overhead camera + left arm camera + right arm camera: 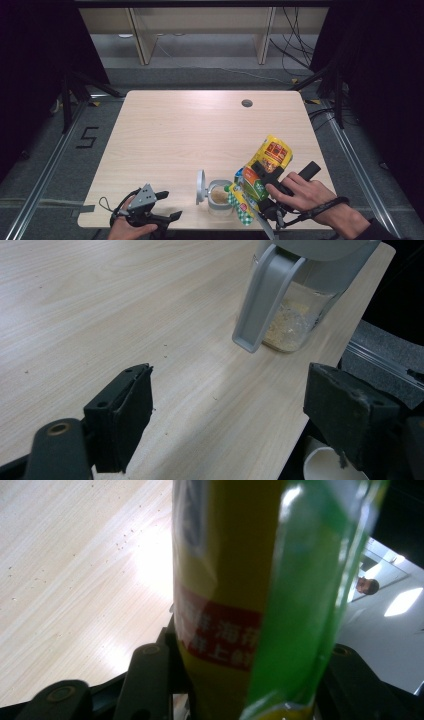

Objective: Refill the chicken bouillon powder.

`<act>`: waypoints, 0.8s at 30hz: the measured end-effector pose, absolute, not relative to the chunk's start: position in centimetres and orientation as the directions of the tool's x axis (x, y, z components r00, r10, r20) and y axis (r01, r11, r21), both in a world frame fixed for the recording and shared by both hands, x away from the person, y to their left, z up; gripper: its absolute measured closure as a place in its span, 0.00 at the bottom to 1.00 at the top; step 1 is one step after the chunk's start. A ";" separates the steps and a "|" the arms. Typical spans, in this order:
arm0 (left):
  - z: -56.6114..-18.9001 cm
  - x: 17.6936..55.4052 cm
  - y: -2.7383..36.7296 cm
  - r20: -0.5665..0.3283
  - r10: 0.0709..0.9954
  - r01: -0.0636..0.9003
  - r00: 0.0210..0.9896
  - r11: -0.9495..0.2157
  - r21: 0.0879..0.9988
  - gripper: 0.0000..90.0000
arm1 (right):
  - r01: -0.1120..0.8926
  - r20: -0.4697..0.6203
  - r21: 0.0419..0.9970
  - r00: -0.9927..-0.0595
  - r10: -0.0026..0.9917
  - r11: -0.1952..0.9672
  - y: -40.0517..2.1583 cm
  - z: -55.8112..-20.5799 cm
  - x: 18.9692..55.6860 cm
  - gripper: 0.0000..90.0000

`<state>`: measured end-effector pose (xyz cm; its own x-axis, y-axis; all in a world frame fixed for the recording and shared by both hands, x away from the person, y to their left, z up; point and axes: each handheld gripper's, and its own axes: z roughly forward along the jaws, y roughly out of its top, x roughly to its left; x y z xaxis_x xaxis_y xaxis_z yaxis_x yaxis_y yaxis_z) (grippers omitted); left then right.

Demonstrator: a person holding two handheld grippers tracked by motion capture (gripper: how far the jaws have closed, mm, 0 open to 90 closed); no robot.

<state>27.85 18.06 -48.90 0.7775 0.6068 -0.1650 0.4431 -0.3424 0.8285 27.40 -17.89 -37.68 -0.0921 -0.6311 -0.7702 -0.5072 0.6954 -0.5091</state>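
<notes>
Closely, right jaws: clamping on the yellow and green packet from both sides, pads pressing its flanks in the right gripper view.
Right gripper: sitting near the table's front right corner, gripped by the right hand, cable trailing off the front edge.
Packet position: tilting mouth-down over the jar, its lower end just beside the jar's opening; upper end pointing up and away towards the far right.
Left jaws: standing wide apart, nothing between them, bare table showing in the gap.
Left gripper: resting low at the table's front left, held by the left hand, well apart from the jar.
Hidden or unclear: packet's lower end cut off by the frame in the right gripper view; whether anything is pouring, impossible to tell; jar top cropped in the left gripper view.
Jar contents: holding a shallow layer of pale beige crumbs or powder at the bottom; clear walls.
Jar lid: grey, flipped open and standing upright at the jar's left side.
Writing: red band with white characters showing on the packet, too blurred for reading; a "5" marked on the floor left of the table.
</notes>
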 end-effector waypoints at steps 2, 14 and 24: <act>-48.9 27.8 18.1 -0.165 0.606 0.443 0.778 -0.343 0.828 0.21 | -0.508 -0.769 -0.511 -0.091 -0.633 0.693 -18.0 -37.7 27.4 0.65; -48.9 27.8 18.1 -0.164 0.607 0.442 0.778 -0.343 0.828 0.21 | -0.504 -0.769 -0.512 -0.094 -0.633 0.696 -18.0 -37.7 27.4 0.65; -48.9 27.9 18.1 -0.162 0.607 0.442 0.778 -0.344 0.828 0.21 | -0.474 -0.762 -0.531 -0.095 -0.641 0.702 -18.1 -37.7 27.1 0.65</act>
<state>27.85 18.07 -48.89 0.7779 0.6071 -0.1622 0.4416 -0.3444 0.8285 27.12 -18.07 -37.67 -0.0953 -0.6409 -0.7617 -0.4741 0.7021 -0.5314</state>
